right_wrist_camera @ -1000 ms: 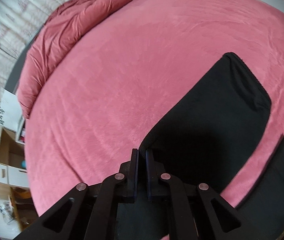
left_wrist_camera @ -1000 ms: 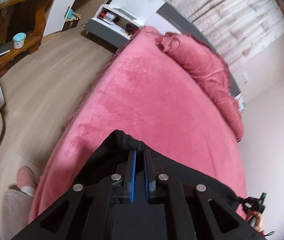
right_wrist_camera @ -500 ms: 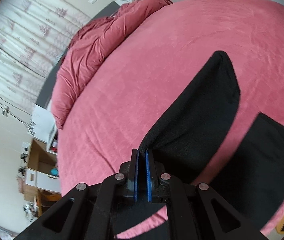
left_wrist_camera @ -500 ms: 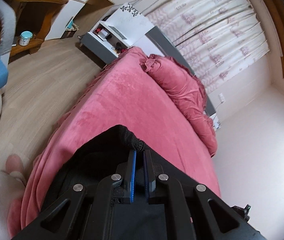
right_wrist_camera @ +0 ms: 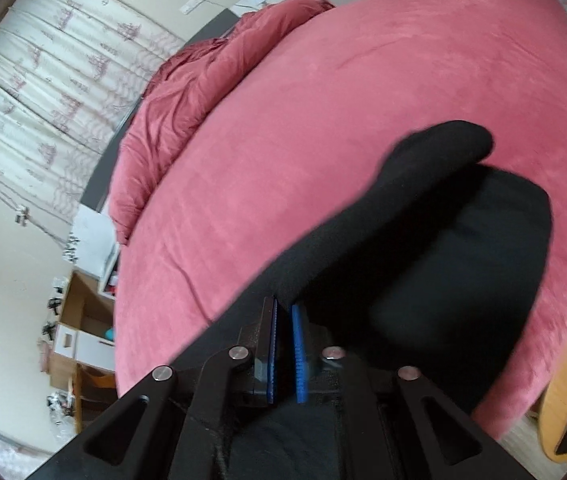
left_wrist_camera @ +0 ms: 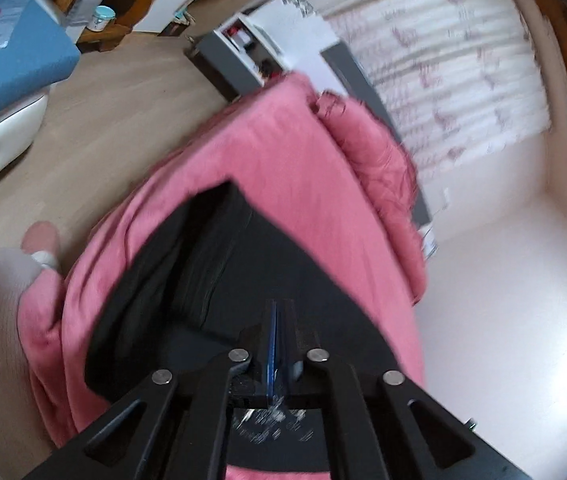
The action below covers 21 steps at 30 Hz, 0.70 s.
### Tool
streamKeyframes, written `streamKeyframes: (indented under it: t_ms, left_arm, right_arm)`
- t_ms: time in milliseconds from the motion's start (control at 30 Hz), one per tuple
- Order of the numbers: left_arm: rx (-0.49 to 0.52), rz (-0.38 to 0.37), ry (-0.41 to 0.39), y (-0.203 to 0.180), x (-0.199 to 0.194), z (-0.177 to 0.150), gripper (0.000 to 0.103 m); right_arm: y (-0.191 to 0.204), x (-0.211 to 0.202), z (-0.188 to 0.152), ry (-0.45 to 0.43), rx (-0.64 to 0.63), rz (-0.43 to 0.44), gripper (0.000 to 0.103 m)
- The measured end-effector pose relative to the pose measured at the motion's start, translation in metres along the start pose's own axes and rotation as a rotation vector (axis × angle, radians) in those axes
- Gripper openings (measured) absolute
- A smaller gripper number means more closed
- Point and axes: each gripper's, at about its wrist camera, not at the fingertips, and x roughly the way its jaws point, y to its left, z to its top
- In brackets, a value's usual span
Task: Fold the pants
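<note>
The black pants (left_wrist_camera: 243,280) lie on the pink bedspread (left_wrist_camera: 283,168) near the edge of the bed, one part doubled over another so that a rounded black fold (right_wrist_camera: 443,148) rests on top of a wider black layer. The left gripper (left_wrist_camera: 279,312) hangs over the dark cloth with its jaws pressed narrow, the blue pads almost meeting; whether cloth is pinched between them cannot be told through the blur. The right gripper (right_wrist_camera: 285,312) has its jaws easing apart, a slim gap showing between the blue pads (right_wrist_camera: 299,344), with the edge of the pants lying right at their tips. Beyond the bedspread sit a rumpled pink duvet (right_wrist_camera: 203,68), a patterned curtain (right_wrist_camera: 43,80) and wooden flooring (left_wrist_camera: 123,100).
</note>
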Motion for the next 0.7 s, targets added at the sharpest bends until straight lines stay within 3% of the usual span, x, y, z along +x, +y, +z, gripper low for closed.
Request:
streamKeyframes:
  t_ms: [33,67,100,133,367,467,600,667,700]
  left_arm:
    - [0.015,0.006,0.015,-0.003,0.004,-0.006,0.012]
    - [0.027,0.011,0.035,-0.008,0.011,-0.011,0.027]
    - [0.029,0.004,0.058,-0.012,0.02,-0.017,0.036]
    - [0.024,-0.007,0.074,-0.015,0.026,-0.02,0.037]
    - [-0.077,0.056,0.146,-0.017,0.077,-0.035,0.039]
    - [-0.099,0.1,0.122,-0.012,0.087,-0.034,0.039]
    - [-0.19,0.101,0.07,0.003,0.092,-0.027,0.039]
    - [-0.263,0.069,0.044,0.014,0.094,-0.025,0.039]
    - [-0.293,0.053,0.044,0.017,0.096,-0.025,0.038]
  right_arm:
    - [-0.005,0.002,-0.008,-0.004,-0.005,-0.013,0.017]
    - [-0.008,0.003,-0.016,-0.002,-0.014,-0.033,0.028]
    - [-0.01,0.005,-0.023,0.0,-0.024,-0.05,0.058]
    - [-0.01,0.006,-0.034,-0.008,-0.032,-0.049,0.072]
    - [0.008,0.021,-0.094,0.022,-0.056,0.087,0.072]
    - [0.023,0.034,-0.111,0.022,-0.129,0.114,0.072]
    - [0.037,0.053,-0.12,0.016,-0.183,0.13,0.072]
    - [0.039,0.064,-0.119,0.022,-0.154,0.153,0.068]
    - [0.039,0.068,-0.119,0.023,-0.14,0.17,0.059]
